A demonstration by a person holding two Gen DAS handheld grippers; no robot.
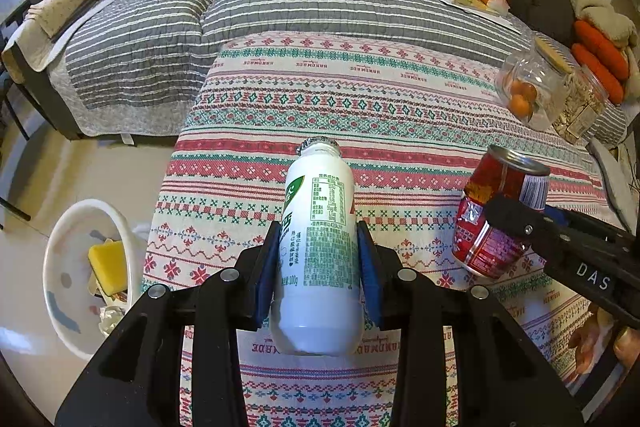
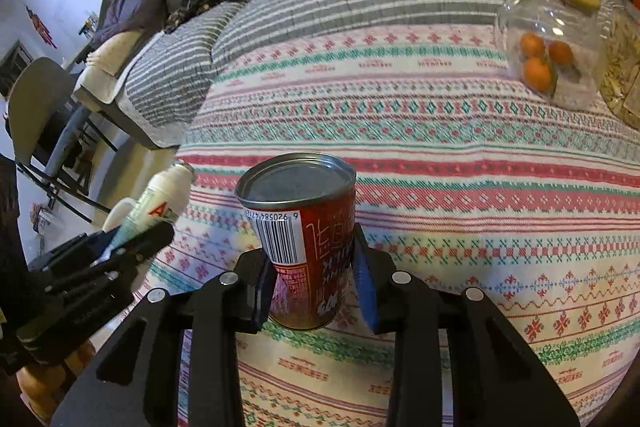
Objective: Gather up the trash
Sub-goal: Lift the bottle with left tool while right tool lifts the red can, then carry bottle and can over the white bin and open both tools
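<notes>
Right wrist view: red can [image 2: 308,255] clamped between the right claw [image 2: 316,283] pads.

Both wrist views look steeply down, close over the patterned cloth [image 1: 400,115]; shared ground

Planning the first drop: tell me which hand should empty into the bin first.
Left, probably. The left gripper holds the white bottle, with the white bin just beside it; the right gripper holds the red can, farther off.

The right gripper [image 1: 516,223] body reads "DAS". The bottle [image 1: 320,247] label shows "100g". The can [image 2: 304,247] barcode begins "6 920584". The cloth [image 1: 400,115] repeats "HANDMADE".
</notes>
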